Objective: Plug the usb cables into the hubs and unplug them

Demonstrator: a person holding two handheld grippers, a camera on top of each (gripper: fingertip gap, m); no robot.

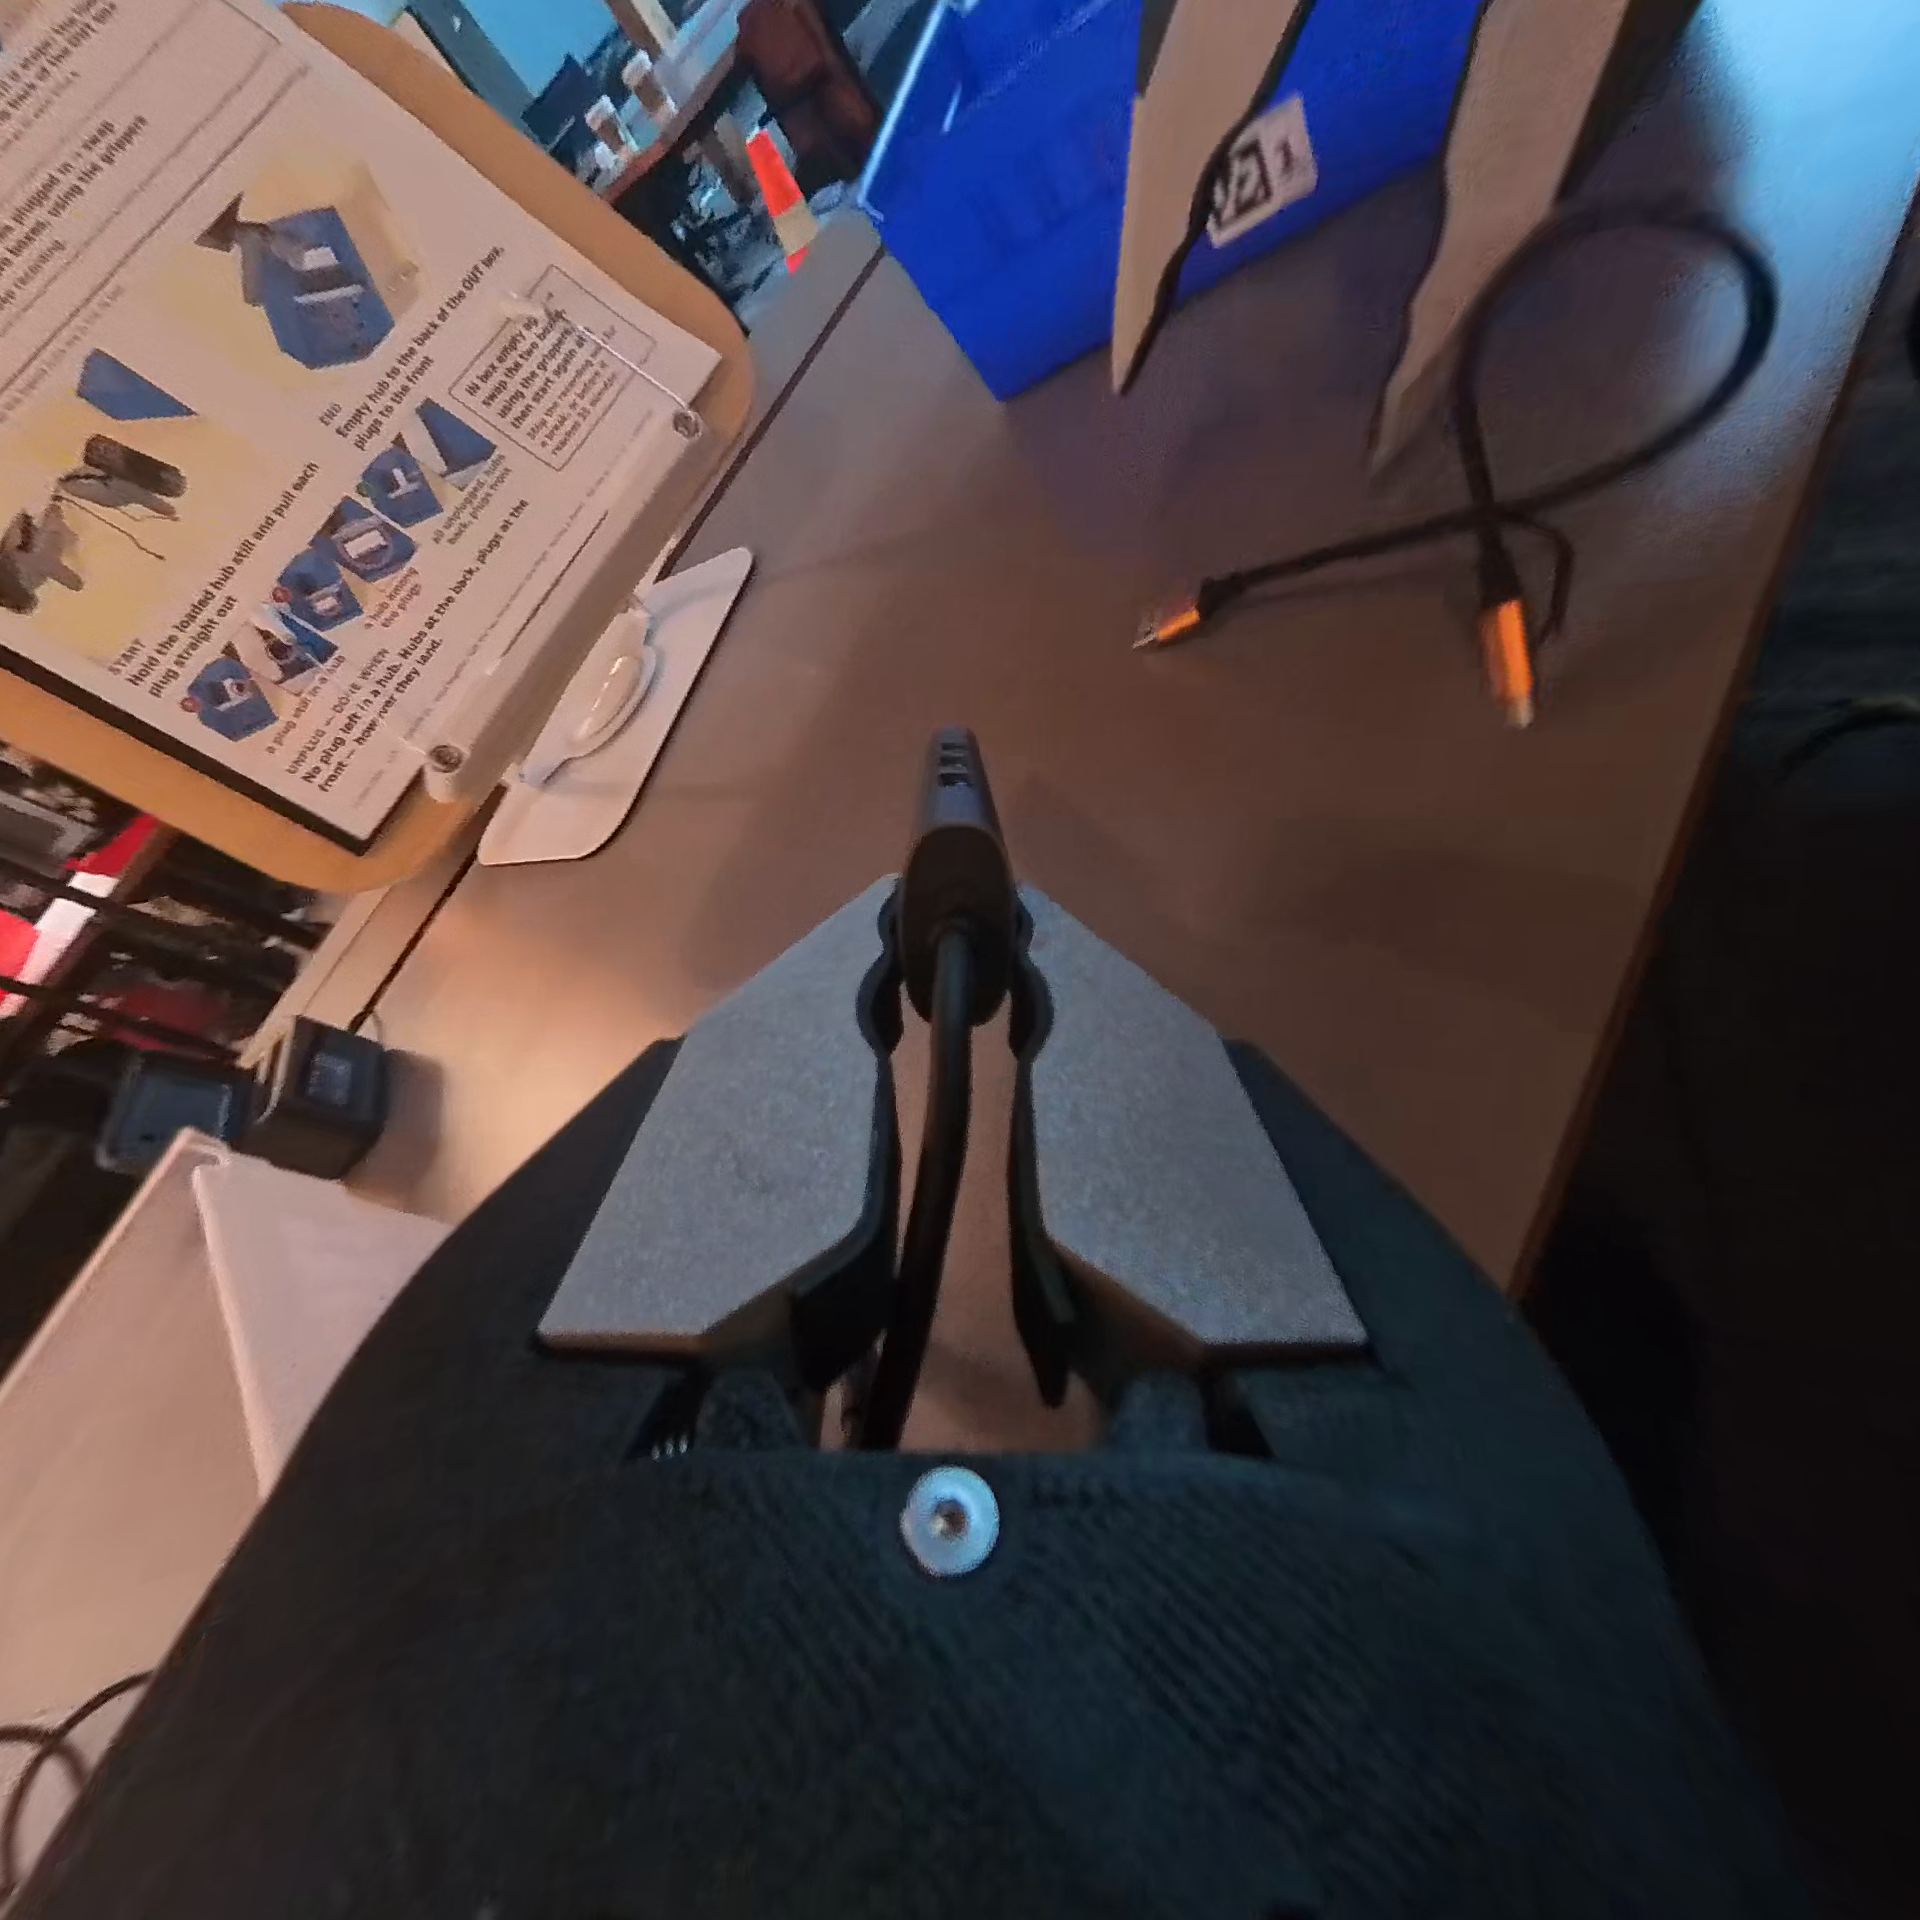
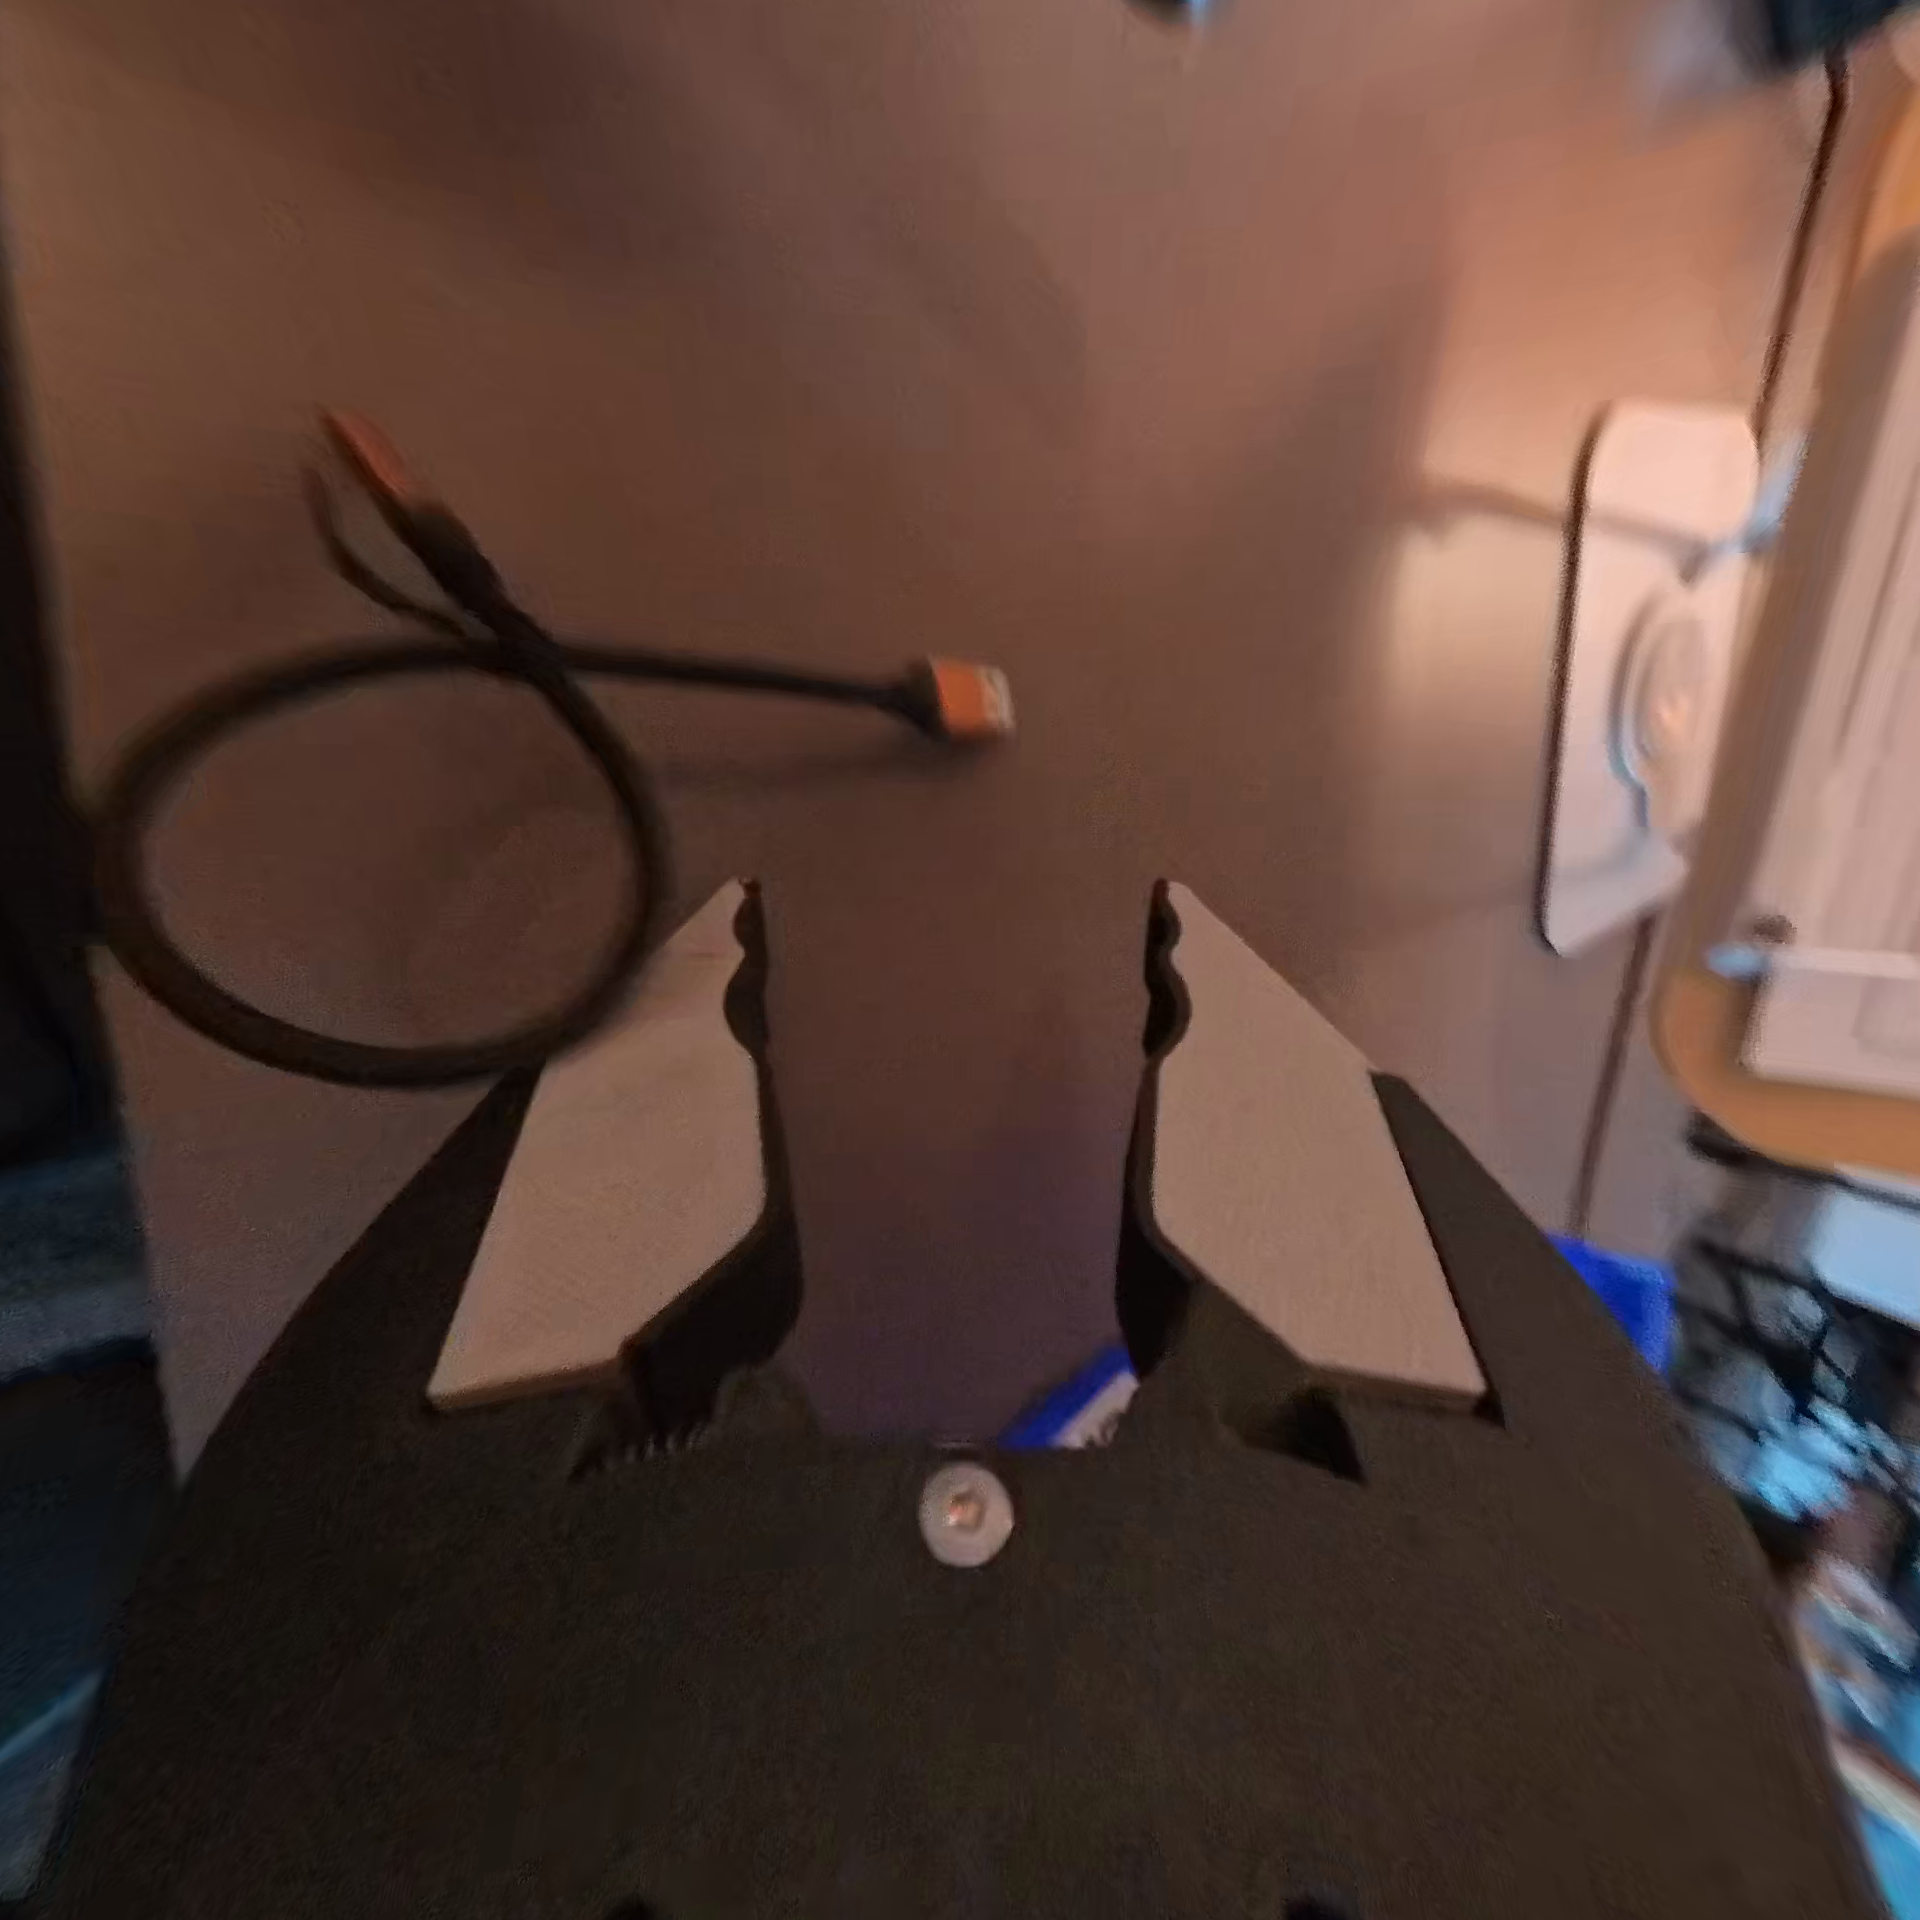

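My left gripper [image 1: 954, 920] is shut on a slim black USB hub [image 1: 951, 821]. The hub sticks out forward past the fingertips above the brown table [image 1: 1195, 935], and its own black lead runs back between the fingers. A black USB cable [image 1: 1621, 312] with two orange plugs [image 1: 1504, 665] lies looped on the table ahead to the right. My right gripper [image 2: 956, 894] is open and empty above the table. The cable [image 2: 364, 862] lies ahead of it to the left, with one orange plug [image 2: 966, 696] just beyond its fingertips. The right gripper also shows in the left wrist view [image 1: 1257, 416].
An instruction sheet on a tan stand [image 1: 312, 416] and a white pad [image 1: 623, 707] sit at the table's left. A blue bin [image 1: 1018, 208] stands at the back. Black power adapters [image 1: 312, 1091] and a white box [image 1: 156, 1351] are near left. The table edge [image 1: 1662, 935] runs along the right. Spacing between my two grippers at the tips: around 20 cm.
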